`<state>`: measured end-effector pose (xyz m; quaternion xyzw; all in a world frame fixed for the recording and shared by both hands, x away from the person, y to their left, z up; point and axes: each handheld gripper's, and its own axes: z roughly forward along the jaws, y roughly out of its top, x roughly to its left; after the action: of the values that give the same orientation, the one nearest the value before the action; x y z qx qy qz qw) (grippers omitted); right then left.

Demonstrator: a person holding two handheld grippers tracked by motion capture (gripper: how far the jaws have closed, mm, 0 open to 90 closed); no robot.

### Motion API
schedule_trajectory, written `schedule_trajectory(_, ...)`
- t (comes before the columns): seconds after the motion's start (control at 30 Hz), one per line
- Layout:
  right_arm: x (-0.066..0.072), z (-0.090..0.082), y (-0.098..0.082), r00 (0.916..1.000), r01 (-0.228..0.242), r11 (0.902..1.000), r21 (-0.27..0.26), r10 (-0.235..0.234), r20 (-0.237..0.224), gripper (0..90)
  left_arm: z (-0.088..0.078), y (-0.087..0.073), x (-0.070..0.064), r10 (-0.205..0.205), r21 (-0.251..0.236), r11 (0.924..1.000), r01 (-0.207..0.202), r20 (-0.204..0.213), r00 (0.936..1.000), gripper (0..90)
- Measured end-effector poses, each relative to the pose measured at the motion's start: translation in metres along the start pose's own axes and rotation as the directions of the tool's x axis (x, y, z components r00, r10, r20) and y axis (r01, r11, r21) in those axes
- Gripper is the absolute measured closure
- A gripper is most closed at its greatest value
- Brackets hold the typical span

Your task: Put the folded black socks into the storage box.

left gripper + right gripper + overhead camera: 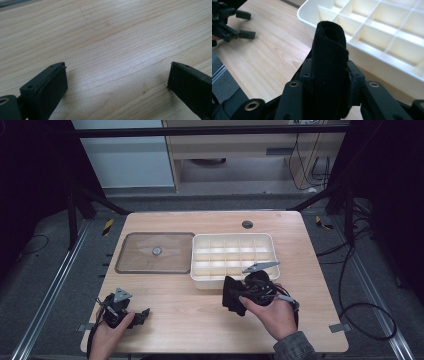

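My right gripper (237,303) is shut on a rolled black cloth (231,296), held just in front of the white divided tray (232,237). In the right gripper view the cloth (329,45) stands upright between the jaws of the right gripper (329,73), and the tray (372,58) lies close behind it with bare compartments. My left gripper (144,314) rests near the table's front left corner, open. Bare wood lies between its fingers (50,85) in the left gripper view. The left gripper (243,25) also shows far off in the right gripper view.
A clear flat lid (135,259) with a small round knob lies left of the tray. A dark round hole (247,224) marks the table's far edge. Cables run along the floor on the right. Bare wood stretches between the two hands.
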<state>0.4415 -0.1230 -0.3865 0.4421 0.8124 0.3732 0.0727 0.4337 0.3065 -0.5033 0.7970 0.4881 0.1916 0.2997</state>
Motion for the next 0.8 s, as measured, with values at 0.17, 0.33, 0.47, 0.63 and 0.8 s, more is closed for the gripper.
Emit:
schedule_trajectory(0.17, -0.010, -0.015, 0.002, 0.9996, -0.008, 0.9998, -0.017, 0.008, 0.028, 65.7, 0.001, -0.002, 0.000, -0.001, -0.017, 0.9999, 0.001, -0.004, 1.0000, 0.0)
schedule_trajectory(0.33, -0.023, -0.029, 0.005, 0.9981, -0.014, 0.9994, -0.033, 0.016, 0.059, 65.7, 0.001, -0.003, 0.000, 0.000, -0.025, 0.9997, 0.000, -0.007, 1.0000, 0.0)
schedule_trajectory(0.47, -0.037, -0.043, 0.008, 0.9948, -0.029, 0.9985, -0.046, 0.033, 0.097, 65.7, 0.001, -0.003, -0.001, -0.004, -0.034, 0.9994, 0.004, -0.010, 0.9999, 0.0)
schedule_trajectory(0.63, -0.058, -0.060, 0.017, 0.9879, -0.035, 0.9971, -0.068, 0.045, 0.148, 65.7, 0.002, -0.004, 0.001, 0.008, -0.048, 0.9988, -0.008, -0.002, 1.0000, 0.0)
schedule_trajectory(0.8, -0.082, -0.069, 0.026, 0.9791, -0.045, 0.9960, -0.077, 0.059, 0.195, 65.7, 0.004, -0.004, 0.004, 0.009, -0.062, 0.9980, -0.009, 0.000, 1.0000, 0.0)
